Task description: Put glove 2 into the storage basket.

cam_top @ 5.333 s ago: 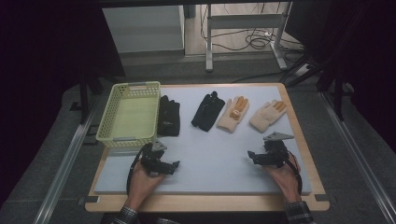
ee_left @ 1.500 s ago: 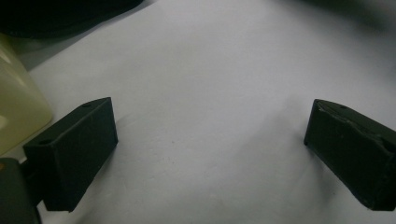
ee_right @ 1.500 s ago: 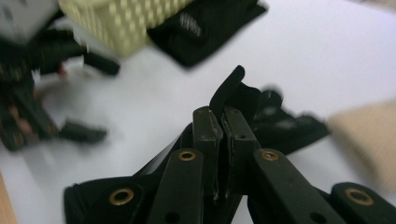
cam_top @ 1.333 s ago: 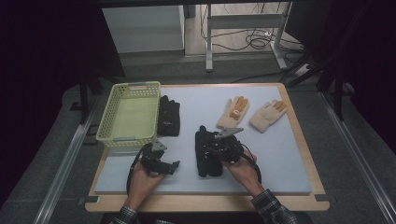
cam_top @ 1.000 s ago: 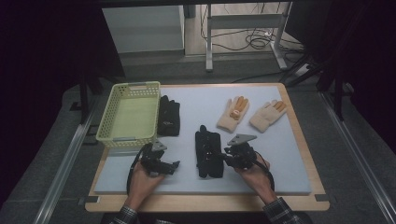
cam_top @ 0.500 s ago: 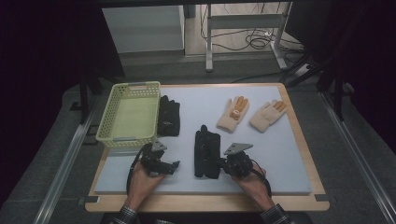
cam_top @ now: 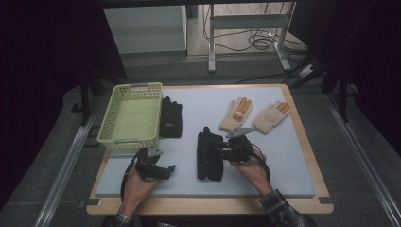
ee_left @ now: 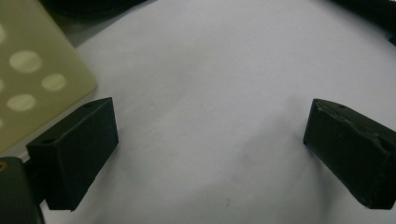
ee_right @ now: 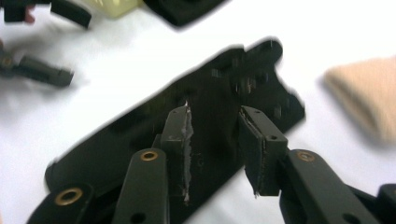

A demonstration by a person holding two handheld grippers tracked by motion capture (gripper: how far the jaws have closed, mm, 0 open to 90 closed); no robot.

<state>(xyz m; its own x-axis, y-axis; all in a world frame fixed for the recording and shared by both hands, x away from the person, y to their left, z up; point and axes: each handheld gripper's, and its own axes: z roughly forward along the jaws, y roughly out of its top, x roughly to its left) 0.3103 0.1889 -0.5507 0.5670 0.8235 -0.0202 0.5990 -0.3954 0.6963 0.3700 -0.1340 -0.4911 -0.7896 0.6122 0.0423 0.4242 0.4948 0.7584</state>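
A black glove (cam_top: 208, 158) lies flat in the middle of the pale mat (cam_top: 283, 161), fingers pointing away from me. My right gripper (cam_top: 213, 152) reaches over it from the right. In the right gripper view its jaws (ee_right: 215, 116) stand apart just above the glove (ee_right: 116, 140); they have just been opening, and nothing is pinched between the pads. My left gripper (cam_top: 168, 169) rests open near the front left of the mat. In the left gripper view its jaws (ee_left: 210, 121) are wide apart over bare mat.
A yellow-green basket (cam_top: 130, 87) stands at the back left, its corner (ee_left: 28, 79) close to my left gripper. A second black glove (cam_top: 170, 118) lies beside the basket. Two tan gloves (cam_top: 236, 113) (cam_top: 272, 116) lie at the back right.
The black glove has come from the back row to the mat's middle. Over the last second the right gripper dipped toward me, then moved back over the glove with wider jaws. The left gripper stayed still.
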